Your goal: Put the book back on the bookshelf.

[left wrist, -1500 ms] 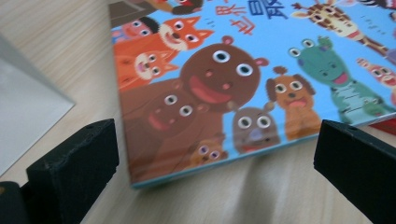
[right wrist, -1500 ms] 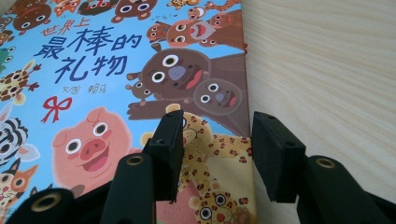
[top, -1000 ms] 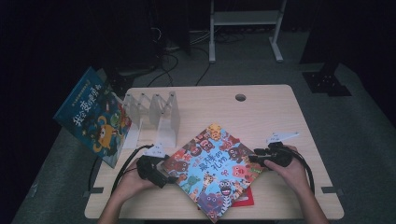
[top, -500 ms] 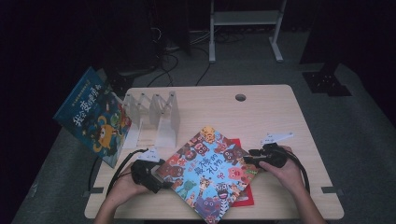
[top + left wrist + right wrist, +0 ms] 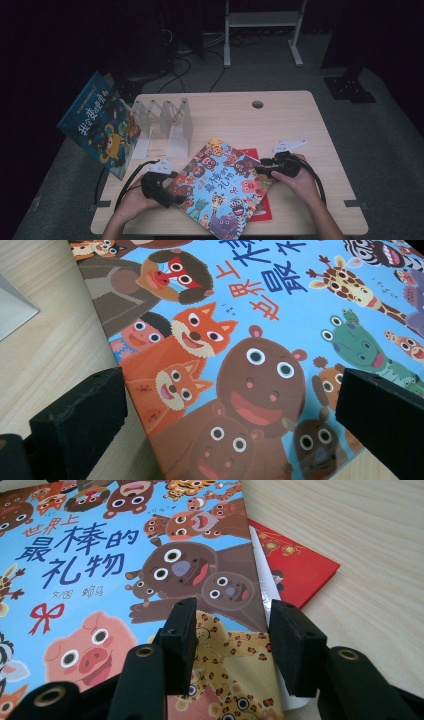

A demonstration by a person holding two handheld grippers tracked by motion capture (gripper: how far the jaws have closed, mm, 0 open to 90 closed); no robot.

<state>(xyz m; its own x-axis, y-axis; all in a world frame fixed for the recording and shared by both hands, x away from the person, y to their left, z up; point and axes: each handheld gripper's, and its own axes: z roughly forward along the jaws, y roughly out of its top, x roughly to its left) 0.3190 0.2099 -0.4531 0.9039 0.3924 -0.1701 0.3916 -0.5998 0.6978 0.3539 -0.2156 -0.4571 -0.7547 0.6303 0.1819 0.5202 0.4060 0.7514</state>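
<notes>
A picture book [image 5: 220,192] with cartoon animals on a blue cover lies askew on a red book [image 5: 263,212] near the table's front edge. My left gripper [image 5: 172,189] is at the book's left corner. In the left gripper view, that gripper [image 5: 232,410] stands wide open with the corner of the picture book [image 5: 260,355] between its jaws. My right gripper [image 5: 262,167] is at the book's right edge. Seen from the right gripper view, this gripper [image 5: 235,630] is partly open, one jaw over the cover [image 5: 100,570], the other past the edge, above the red book [image 5: 300,565].
A clear plastic book rack [image 5: 165,122] stands at the back left of the wooden table [image 5: 300,120]. Another picture book [image 5: 100,125] leans off the table's left side. A cable hole [image 5: 257,104] sits at the far middle. Cables trail from both grippers.
The picture book has slid a little left and toward the front edge, uncovering more of the red book at its far side. Both grippers stayed at its edges.
</notes>
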